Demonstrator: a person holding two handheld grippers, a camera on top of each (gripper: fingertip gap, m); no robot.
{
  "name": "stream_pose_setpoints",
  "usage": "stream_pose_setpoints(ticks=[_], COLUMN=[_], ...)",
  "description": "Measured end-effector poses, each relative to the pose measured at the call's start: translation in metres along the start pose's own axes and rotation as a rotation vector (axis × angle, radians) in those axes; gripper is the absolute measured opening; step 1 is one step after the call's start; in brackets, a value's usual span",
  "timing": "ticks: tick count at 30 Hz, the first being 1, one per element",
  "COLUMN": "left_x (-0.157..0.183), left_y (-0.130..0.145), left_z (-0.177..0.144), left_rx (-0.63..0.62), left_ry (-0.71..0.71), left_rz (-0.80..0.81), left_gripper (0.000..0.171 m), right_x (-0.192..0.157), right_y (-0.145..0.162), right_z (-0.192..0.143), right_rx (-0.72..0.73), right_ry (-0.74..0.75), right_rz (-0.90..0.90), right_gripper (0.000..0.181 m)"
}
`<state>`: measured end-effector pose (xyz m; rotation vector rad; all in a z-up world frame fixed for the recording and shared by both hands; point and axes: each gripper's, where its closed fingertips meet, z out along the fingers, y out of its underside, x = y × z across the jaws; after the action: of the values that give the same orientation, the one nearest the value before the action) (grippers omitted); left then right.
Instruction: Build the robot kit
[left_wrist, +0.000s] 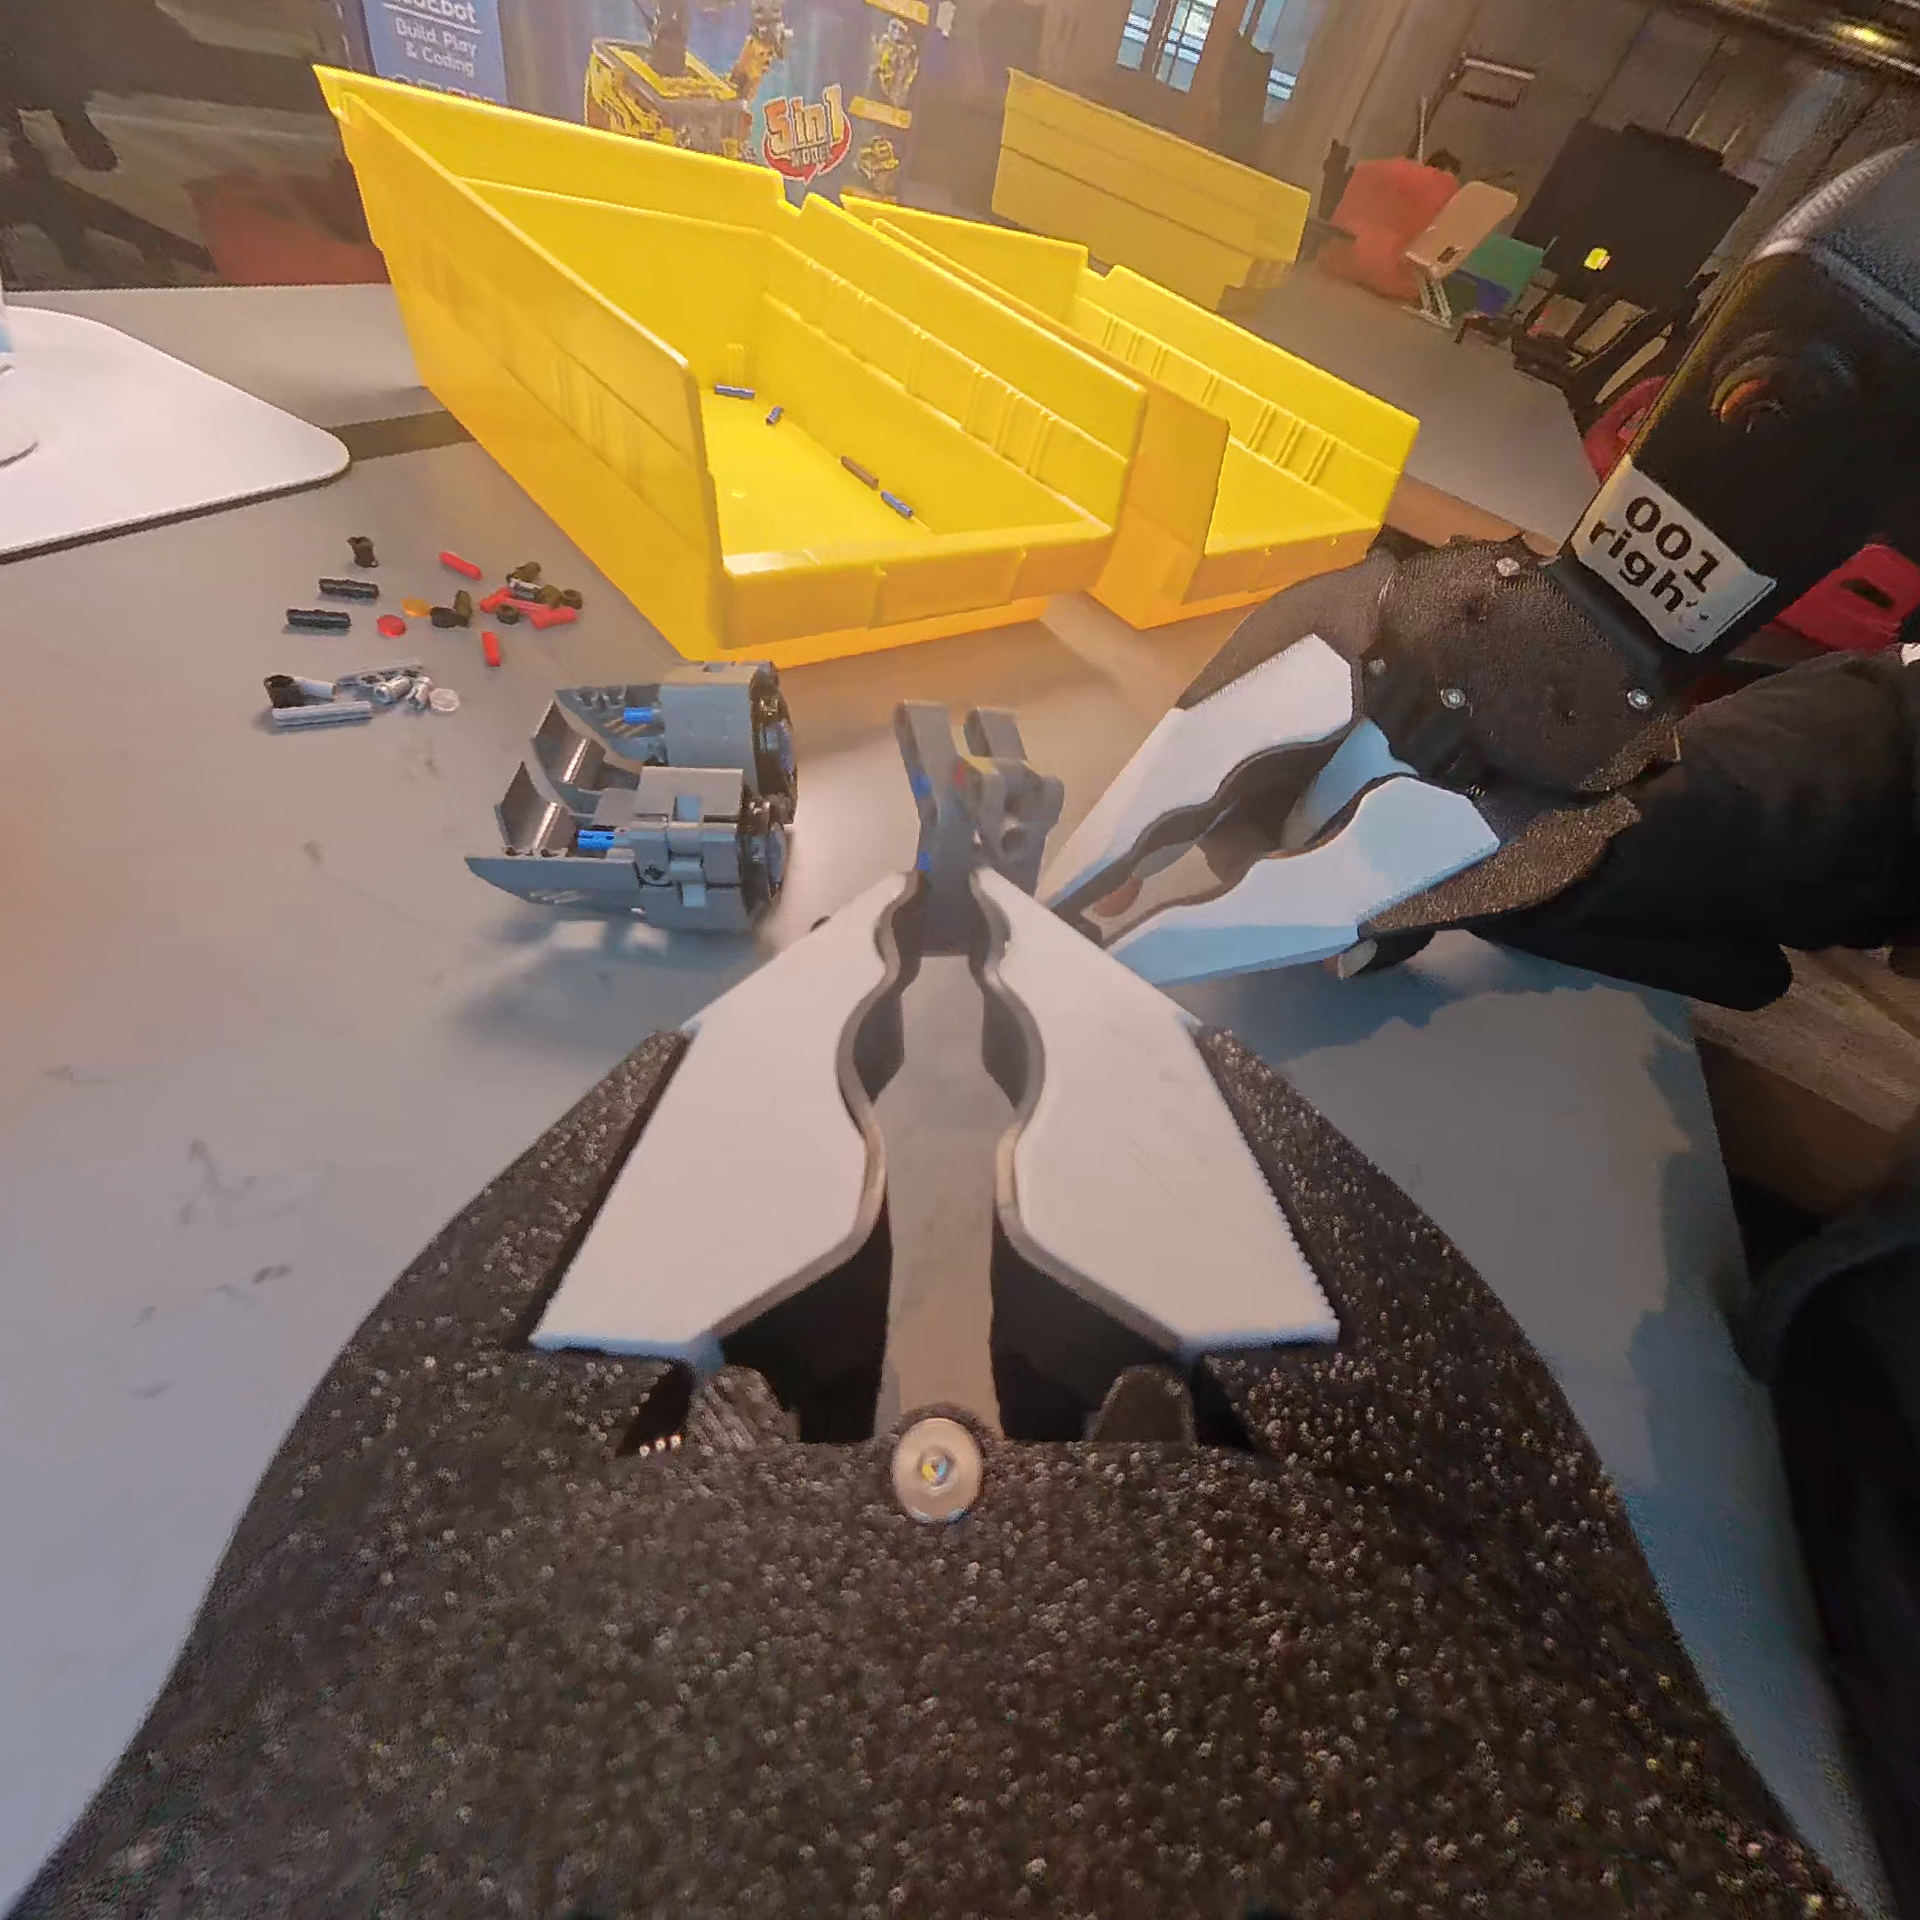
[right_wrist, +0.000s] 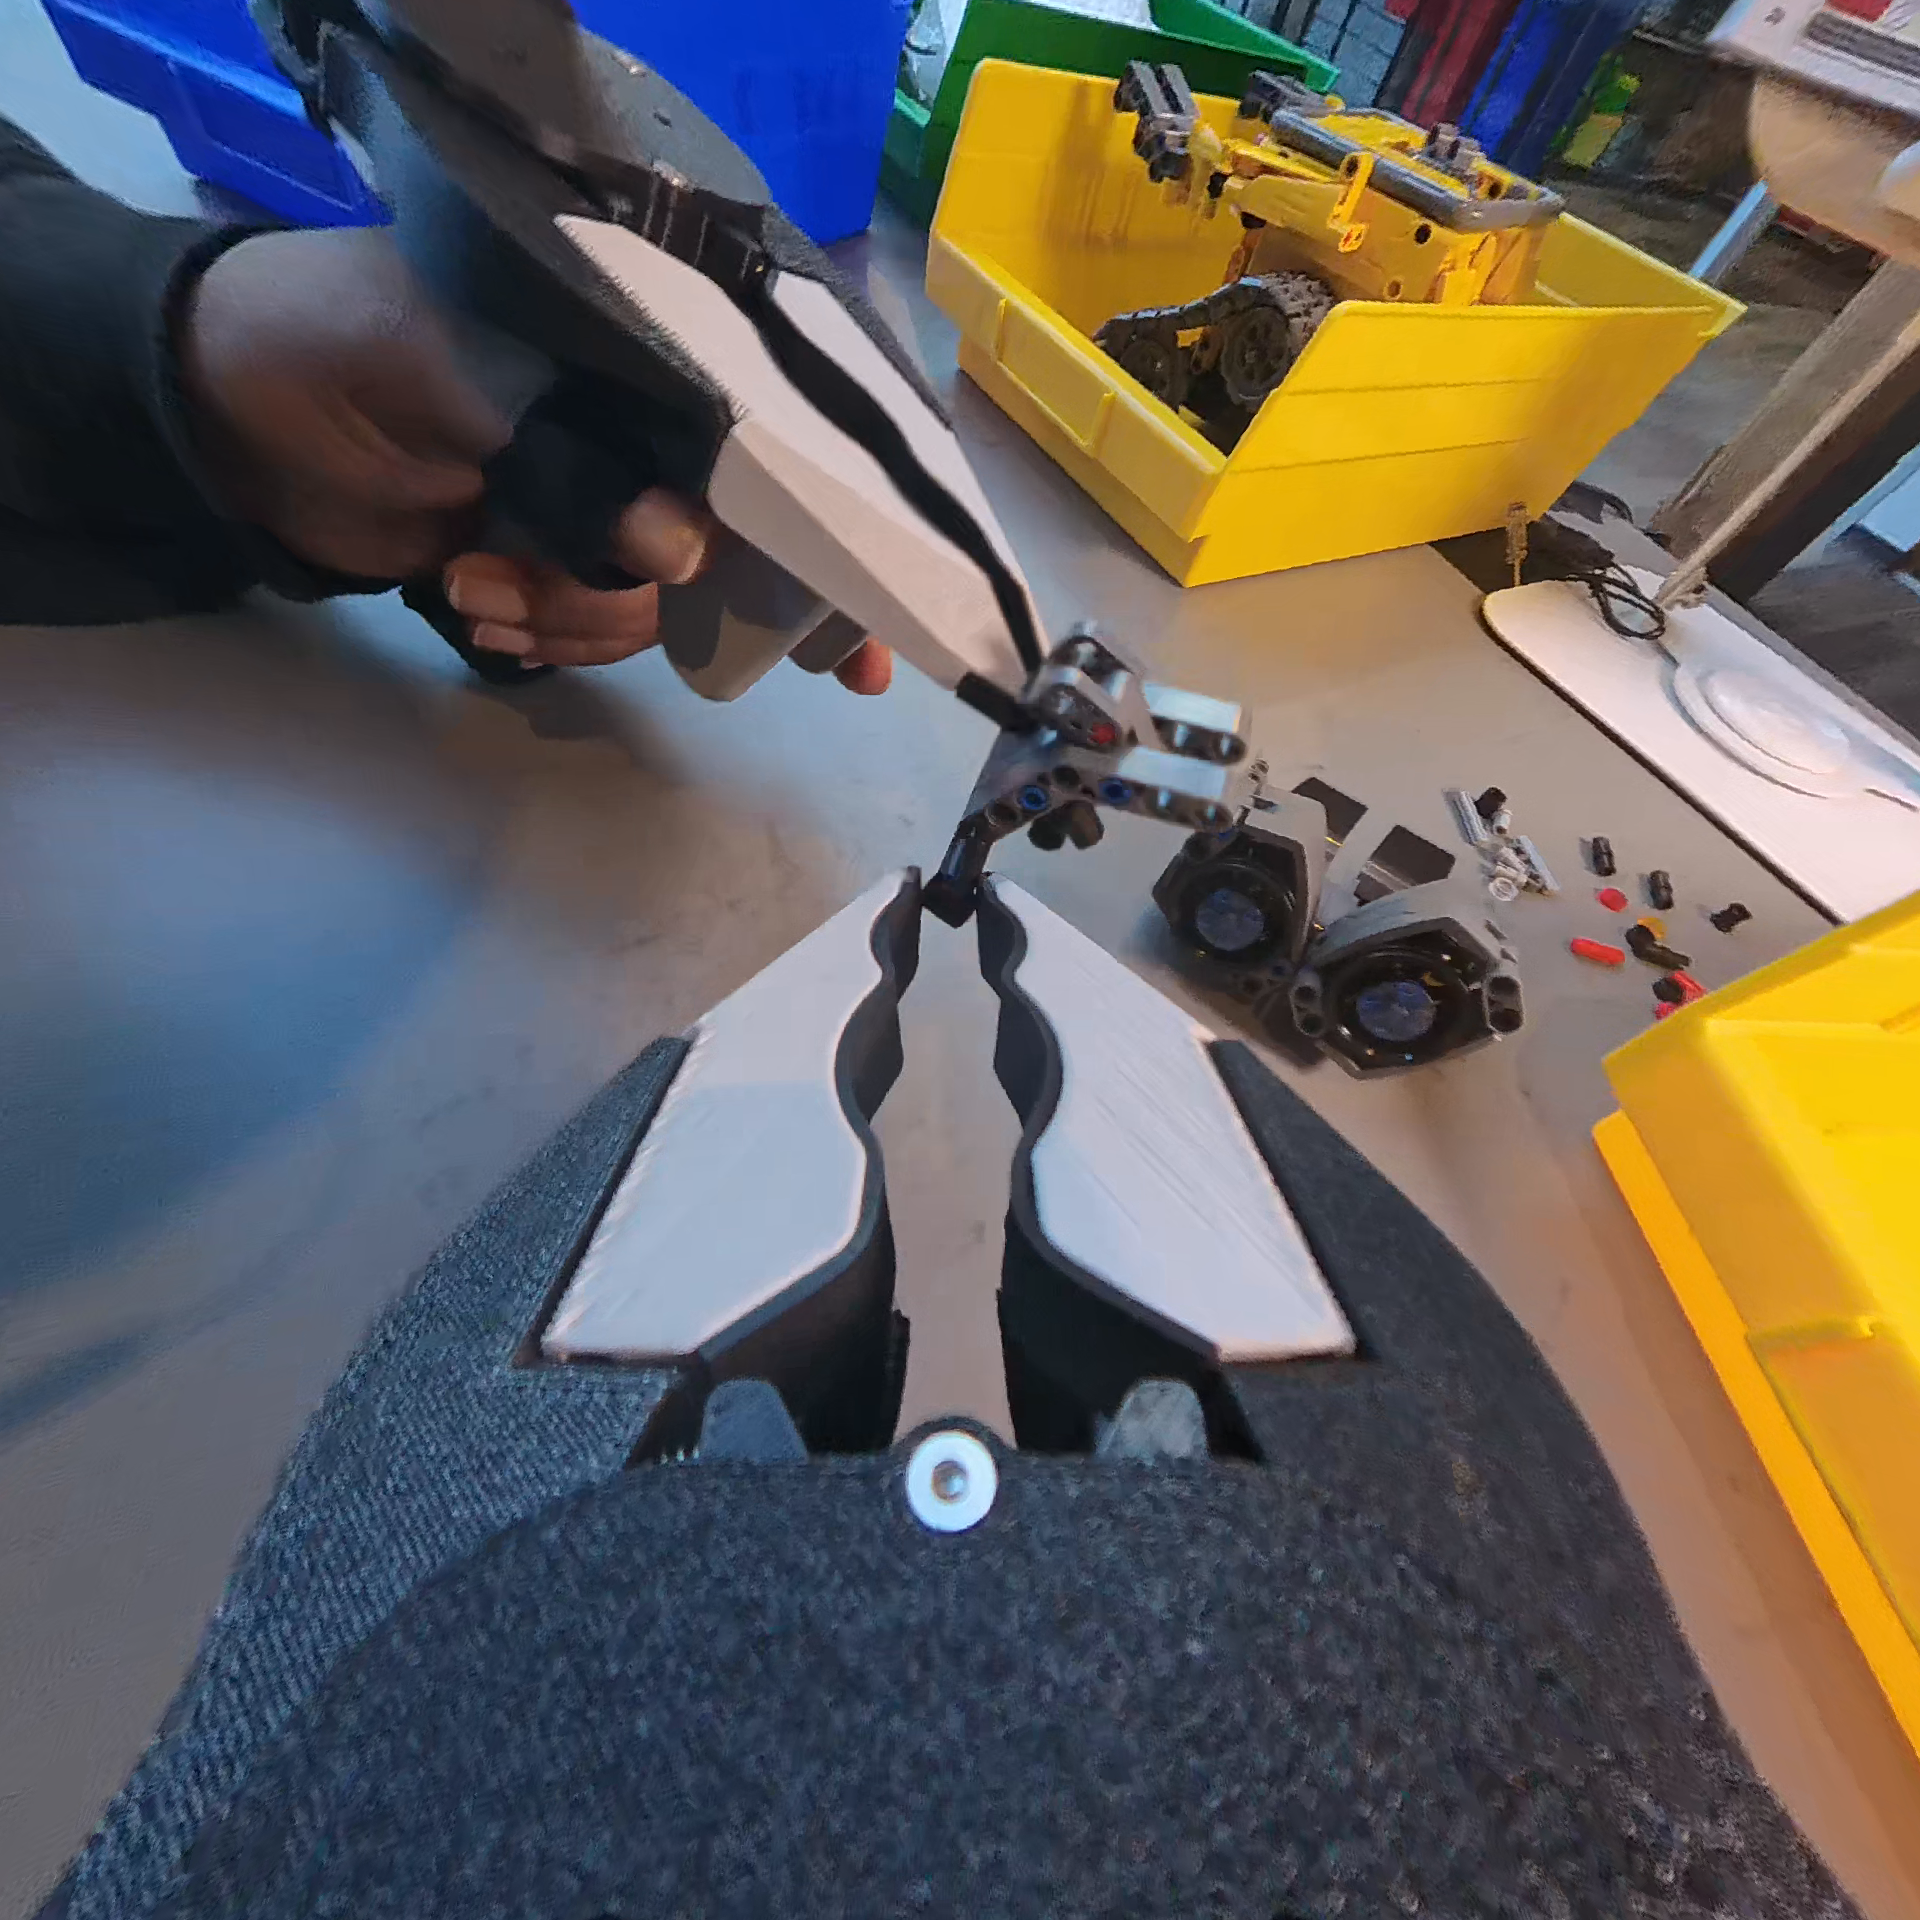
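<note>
Both grippers pinch one grey beam assembly (left_wrist: 971, 800) at frame centre. Left gripper (left_wrist: 943, 894) clamps its lower end; right gripper (right_wrist: 951, 896) grips a black pin.

The left wrist view looked forward along the left gripper (left_wrist: 943, 894), low over the grey surface (left_wrist: 208, 1039) and close to it, toward the yellow bins (left_wrist: 582, 343) at the back. The right wrist view looked along the right gripper (right_wrist: 948, 896), also low and near, from the opposite side toward a yellow bin holding a tracked model (right_wrist: 1351, 436). Both views shared the grey brick assembly (left_wrist: 977, 800) (right_wrist: 1101, 738) between the gripper tips, the wheeled grey piece (left_wrist: 665, 800) (right_wrist: 1340, 956) and the scattered small parts (left_wrist: 457, 613) (right_wrist: 1621, 914). Each view showed the other gripper.
</note>
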<state>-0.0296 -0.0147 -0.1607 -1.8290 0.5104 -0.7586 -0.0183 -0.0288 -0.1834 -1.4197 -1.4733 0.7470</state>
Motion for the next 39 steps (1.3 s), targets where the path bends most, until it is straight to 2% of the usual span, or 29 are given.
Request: stream_pose_setpoints(ticks=[4,8,10,13,16,24,30,33,36,39], left_x=[-0.001,0.001,0.000,0.004,0.008,0.013,0.004,-0.011,-0.025,-0.031], left_y=[0.002,0.000,0.000,0.000,0.000,-0.001,-0.006,-0.010,-0.013,-0.013], left_z=[-0.002,-0.004,-0.003,0.000,0.000,-0.005,-0.012,-0.019,-0.023,-0.025], left_rx=[-0.010,-0.003,-0.001,-0.002,-0.004,-0.022,-0.010,0.004,0.024,0.033], left_ry=[0.015,0.020,0.009,0.020,0.022,0.034,0.007,-0.044,-0.081,-0.102], left_rz=[-0.015,0.011,0.021,0.023,0.063,0.118,0.117,0.099,0.068,0.066], left_gripper=[0.006,0.027,0.032,0.032,0.025,0.024,0.024,0.024,0.024,0.024], right_x=[0.001,0.005,0.004,-0.002,-0.003,-0.006,0.000,0.029,0.089,0.156], right_y=[0.000,-0.001,-0.005,-0.010,-0.011,-0.014,-0.021,-0.036,-0.058,-0.096], right_z=[0.000,0.000,-0.001,0.001,0.000,-0.003,-0.012,-0.023,-0.032,-0.037], right_rx=[0.001,0.012,0.031,0.046,0.049,0.073,0.150,0.234,0.264,0.299], right_ry=[0.013,0.021,0.019,0.022,0.038,0.026,0.002,0.068,0.222,0.330], right_rz=[-0.027,-0.017,-0.034,-0.076,-0.122,-0.152,-0.075,-0.007,-0.021,-0.029], right_gripper=[0.010,0.010,0.010,0.010,0.010,0.010,0.010,0.013,0.017,0.019])
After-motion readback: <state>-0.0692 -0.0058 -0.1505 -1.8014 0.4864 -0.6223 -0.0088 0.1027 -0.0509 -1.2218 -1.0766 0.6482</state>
